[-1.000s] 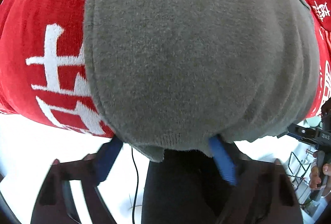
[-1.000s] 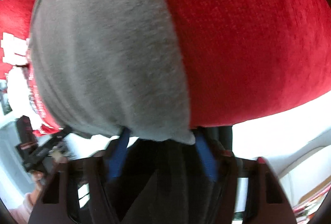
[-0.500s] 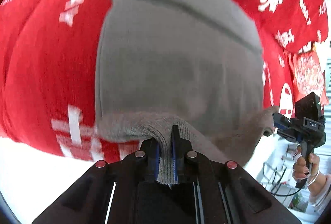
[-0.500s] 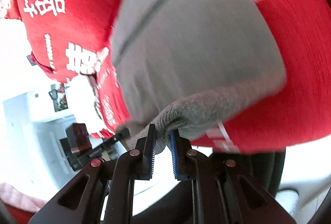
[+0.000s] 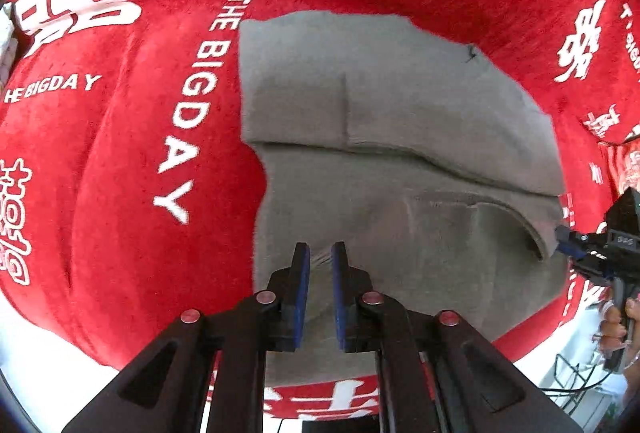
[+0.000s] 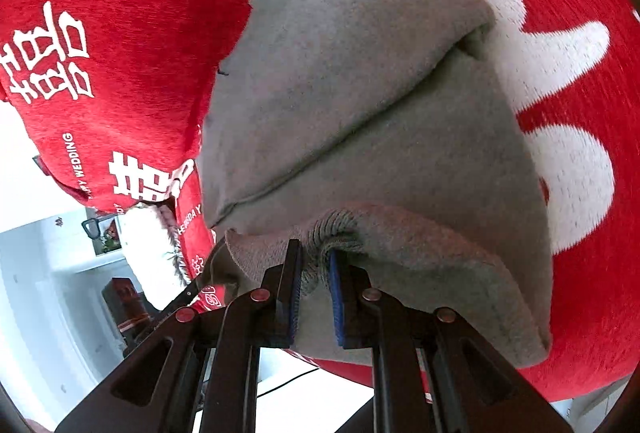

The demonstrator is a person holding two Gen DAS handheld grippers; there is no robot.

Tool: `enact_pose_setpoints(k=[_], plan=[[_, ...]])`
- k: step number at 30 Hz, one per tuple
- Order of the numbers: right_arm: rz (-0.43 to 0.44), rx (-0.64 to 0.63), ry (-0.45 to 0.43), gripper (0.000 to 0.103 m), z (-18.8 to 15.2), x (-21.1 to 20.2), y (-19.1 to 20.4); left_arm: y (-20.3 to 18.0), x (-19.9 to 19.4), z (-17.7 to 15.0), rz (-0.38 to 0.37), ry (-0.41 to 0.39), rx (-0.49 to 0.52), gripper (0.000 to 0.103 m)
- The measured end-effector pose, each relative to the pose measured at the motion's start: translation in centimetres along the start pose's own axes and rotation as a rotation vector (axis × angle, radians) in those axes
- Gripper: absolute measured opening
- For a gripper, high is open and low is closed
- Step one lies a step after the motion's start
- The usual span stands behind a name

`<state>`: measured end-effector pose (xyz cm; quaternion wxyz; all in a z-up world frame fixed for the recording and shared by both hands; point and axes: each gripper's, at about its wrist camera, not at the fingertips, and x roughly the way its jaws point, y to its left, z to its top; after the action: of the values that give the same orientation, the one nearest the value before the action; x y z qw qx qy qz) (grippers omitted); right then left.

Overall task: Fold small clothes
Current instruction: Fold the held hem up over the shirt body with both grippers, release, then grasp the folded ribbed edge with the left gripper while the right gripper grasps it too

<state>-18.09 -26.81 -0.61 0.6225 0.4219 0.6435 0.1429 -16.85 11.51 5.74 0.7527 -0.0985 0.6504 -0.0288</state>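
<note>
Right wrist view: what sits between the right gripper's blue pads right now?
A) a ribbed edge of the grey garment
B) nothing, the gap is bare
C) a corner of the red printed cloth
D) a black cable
A: the ribbed edge of the grey garment is bunched between the pads of the right gripper, above the red printed cloth.
</note>
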Motion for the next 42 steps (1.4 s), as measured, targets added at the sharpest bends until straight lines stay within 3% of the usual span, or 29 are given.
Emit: enact_pose_setpoints(k=[2, 3, 6, 7, 8, 9, 17, 24, 26, 27, 28, 29, 30, 31, 37, 42], plan=[[-0.025, -0.003, -0.001, 0.018, 0.5, 0.1, 0.4, -0.1, -0.2, 0.1, 0.054, -0.021, -0.002, 0.086], [-0.039, -0.009, -0.001, 0.018, 0.9, 0.0, 0.5, -0.4, -0.4, 0.1, 0.079, -0.042, 0.004, 0.089], [-0.089, -0.041, -0.001, 0.023, 1.9, -0.9, 0.4, -1.2, 0.0, 0.6, 0.089, -0.021, 0.027, 0.089], [-0.114, -0.063, -0.004, 0.037, 2.1, -1.1, 0.7, -1.5, 0.2, 0.7, 0.094, -0.012, 0.037, 0.089], [-0.149, -0.099, -0.006, 0.059, 2.4, -1.3, 1.3, -1.9, 0.5, 0.7, 0.101, -0.006, 0.047, 0.089], [-0.171, -0.134, -0.007, 0.066, 2.6, -1.4, 1.8, -2.5, 0.9, 0.9, 0.115, 0.003, 0.066, 0.089], [-0.455, -0.451, 0.001, 0.068, 3.1, 0.6, 5.5, -5.6, 4.5, 1.4, 0.17, 0.06, 0.129, 0.089], [-0.496, -0.432, 0.037, 0.068, 4.2, 2.7, 3.8, -4.9, 6.2, 1.6, 0.173, 0.081, 0.127, 0.088], [-0.505, -0.435, 0.027, 0.068, 4.0, 2.6, 3.7, -4.8, 6.4, 1.8, 0.161, 0.076, 0.148, 0.073], [-0.518, -0.437, 0.023, 0.067, 3.9, 2.6, 3.8, -4.7, 6.5, 1.9, 0.158, 0.079, 0.155, 0.06], [-0.523, -0.44, 0.022, 0.056, 3.8, 2.5, 4.0, -4.6, 6.6, 2.0, 0.15, 0.083, 0.162, 0.049], [-0.529, -0.447, 0.025, 0.026, 3.5, 2.6, 4.1, -4.5, 6.6, 2.1, 0.119, 0.084, 0.168, 0.042], [-0.537, -0.45, 0.031, 0.008, 3.3, 2.7, 4.3, -4.5, 6.5, 2.2, 0.098, 0.089, 0.174, 0.025], [-0.536, -0.448, 0.029, 0.007, 3.0, 2.7, 4.5, -4.6, 6.4, 2.3, 0.08, 0.098, 0.182, 0.012], [-0.49, -0.472, -0.056, 0.006, 0.9, -0.8, 7.4, -4.5, 2.2, 3.6, -0.027, 0.058, 0.225, 0.009], [-0.459, -0.471, -0.195, 0.006, 2.2, -4.7, 11.2, -3.9, -2.9, 6.7, -0.037, -0.069, 0.229, 0.009]])
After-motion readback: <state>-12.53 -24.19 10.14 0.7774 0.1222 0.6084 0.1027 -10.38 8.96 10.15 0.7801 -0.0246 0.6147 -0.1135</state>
